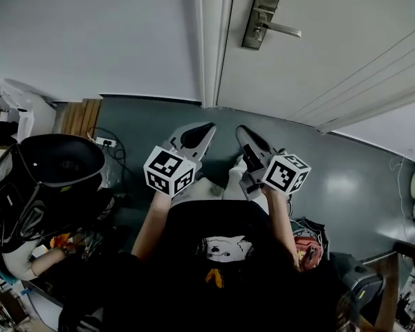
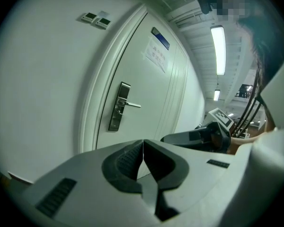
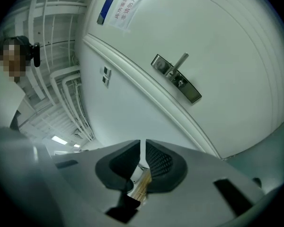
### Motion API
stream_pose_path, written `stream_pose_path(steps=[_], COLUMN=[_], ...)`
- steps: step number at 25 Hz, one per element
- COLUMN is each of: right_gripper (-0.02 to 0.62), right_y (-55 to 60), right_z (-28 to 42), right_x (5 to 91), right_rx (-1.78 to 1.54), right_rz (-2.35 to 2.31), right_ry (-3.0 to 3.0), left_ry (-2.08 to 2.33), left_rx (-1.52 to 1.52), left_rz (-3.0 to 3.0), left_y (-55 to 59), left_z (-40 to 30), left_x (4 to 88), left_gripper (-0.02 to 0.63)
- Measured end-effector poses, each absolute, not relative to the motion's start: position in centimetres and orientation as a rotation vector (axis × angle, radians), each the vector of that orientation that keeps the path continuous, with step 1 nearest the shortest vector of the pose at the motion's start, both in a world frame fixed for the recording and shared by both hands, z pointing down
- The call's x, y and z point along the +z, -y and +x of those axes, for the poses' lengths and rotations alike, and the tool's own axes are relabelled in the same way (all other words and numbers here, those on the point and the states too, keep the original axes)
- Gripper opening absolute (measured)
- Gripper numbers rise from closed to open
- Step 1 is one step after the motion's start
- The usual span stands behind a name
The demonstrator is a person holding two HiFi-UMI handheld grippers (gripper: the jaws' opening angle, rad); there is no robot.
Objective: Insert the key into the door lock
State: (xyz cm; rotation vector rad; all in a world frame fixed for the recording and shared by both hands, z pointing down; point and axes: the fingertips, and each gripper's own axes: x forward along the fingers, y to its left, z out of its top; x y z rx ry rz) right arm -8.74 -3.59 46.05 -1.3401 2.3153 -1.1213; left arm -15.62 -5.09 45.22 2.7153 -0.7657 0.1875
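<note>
The door lock [image 1: 263,16], a metal plate with a lever handle, sits on the white door [image 1: 332,54] ahead; it also shows in the left gripper view [image 2: 118,107] and the right gripper view [image 3: 176,78]. My right gripper [image 1: 252,144] is shut on a small brass-and-silver key [image 3: 141,182], held deep between the pads, with its tip hidden. My left gripper [image 1: 194,137] is shut with nothing in it. Both grippers hang low in front of the person's body, well short of the lock. The right gripper [image 2: 203,136] shows beside the left gripper's jaws.
A white door frame [image 1: 209,40] runs left of the lock, with plain wall beyond. A printed notice [image 2: 156,53] hangs high on the door. A black chair [image 1: 48,178], a power strip [image 1: 105,142] and a red bag [image 1: 308,247] stand on the grey floor.
</note>
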Motion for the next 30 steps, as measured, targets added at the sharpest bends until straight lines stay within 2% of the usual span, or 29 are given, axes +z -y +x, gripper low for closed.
stream_pose_path(steps=[30], right_gripper=[0.020], right_y=[-1.6], right_z=[-0.4], right_x=[45.1], right_rx=[-0.861], right_rz=[-1.689], right_ry=[-2.287], left_ry=[0.587], left_rx=[0.170], left_rz=[2.811], left_y=[1.7], left_z=[-10.9], left_x=[44.4], left_gripper=[0.009])
